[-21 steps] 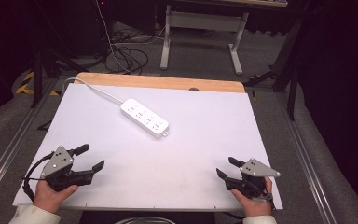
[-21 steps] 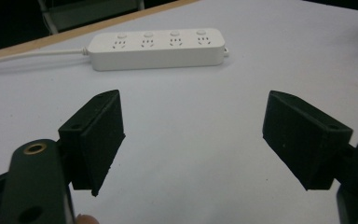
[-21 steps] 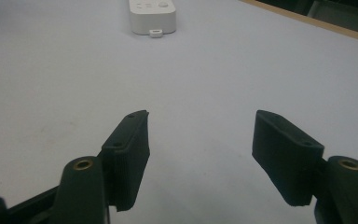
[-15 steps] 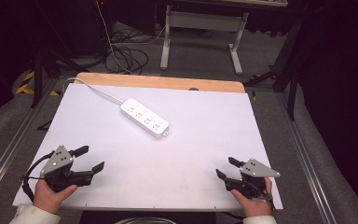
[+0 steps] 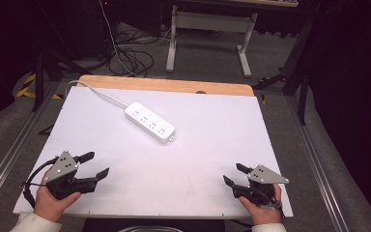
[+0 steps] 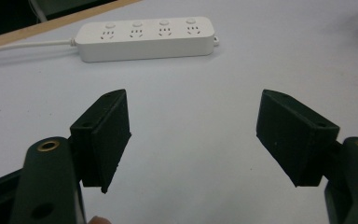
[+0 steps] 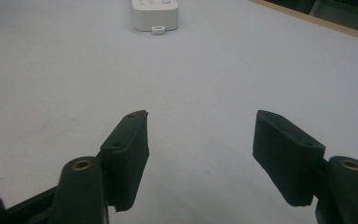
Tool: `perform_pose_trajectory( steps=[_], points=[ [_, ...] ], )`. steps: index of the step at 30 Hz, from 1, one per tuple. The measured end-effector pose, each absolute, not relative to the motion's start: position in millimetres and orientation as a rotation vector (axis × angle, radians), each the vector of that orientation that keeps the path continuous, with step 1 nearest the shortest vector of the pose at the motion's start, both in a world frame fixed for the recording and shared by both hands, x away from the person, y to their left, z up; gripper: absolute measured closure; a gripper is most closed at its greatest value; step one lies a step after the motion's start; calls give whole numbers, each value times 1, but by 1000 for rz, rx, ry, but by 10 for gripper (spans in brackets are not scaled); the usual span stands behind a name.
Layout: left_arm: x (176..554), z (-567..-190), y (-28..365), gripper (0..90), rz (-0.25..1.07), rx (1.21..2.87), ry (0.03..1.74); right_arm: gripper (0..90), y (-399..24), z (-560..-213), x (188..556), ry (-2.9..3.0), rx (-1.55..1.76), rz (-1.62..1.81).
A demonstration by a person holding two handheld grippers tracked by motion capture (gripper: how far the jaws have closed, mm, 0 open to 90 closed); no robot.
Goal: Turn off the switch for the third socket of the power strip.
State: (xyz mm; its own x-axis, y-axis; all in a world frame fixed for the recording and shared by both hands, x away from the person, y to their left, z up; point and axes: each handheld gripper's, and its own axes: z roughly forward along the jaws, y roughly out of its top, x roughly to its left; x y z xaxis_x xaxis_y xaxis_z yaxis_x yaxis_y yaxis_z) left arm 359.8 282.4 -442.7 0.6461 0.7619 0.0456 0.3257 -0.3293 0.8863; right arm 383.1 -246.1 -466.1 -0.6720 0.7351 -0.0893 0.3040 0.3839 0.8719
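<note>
Nothing has shifted: left gripper (image 5: pixel 92 165) and right gripper (image 5: pixel 233 175), jaws apart and empty, wait at seven and five o'clock, aimed toward the power strip (image 5: pixel 149 122).

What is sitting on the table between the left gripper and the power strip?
Nothing visible. The left gripper rests open at the near left corner of the table, and only bare white surface lies between its fingers and the power strip. The strip's cord trails off the far left side, away from that path.
</note>
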Motion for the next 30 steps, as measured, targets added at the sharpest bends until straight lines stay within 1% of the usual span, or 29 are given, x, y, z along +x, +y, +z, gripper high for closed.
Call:
perform_pose_trajectory(
  steps=[1,5,7,9,13,20,30],
  points=[
    [360,-441,282,255,548,1919,874,363,-246,-466,383,2179,892,1228],
    [361,-437,282,255,521,1921,892,363,-246,-466,383,2179,891,1228],
    [361,-436,283,305,508,1920,892,363,-246,-466,383,2180,891,1230],
    [361,-432,282,320,503,1926,889,363,-245,-466,383,2182,894,1227],
    [368,-423,278,314,503,1952,884,363,-245,-467,383,2185,893,1226],
    [385,-408,271,314,442,1960,893,373,-246,-467,383,2186,902,1233],
    [405,-384,250,319,466,1998,848,374,-246,-467,383,2190,904,1240]
  ],
)
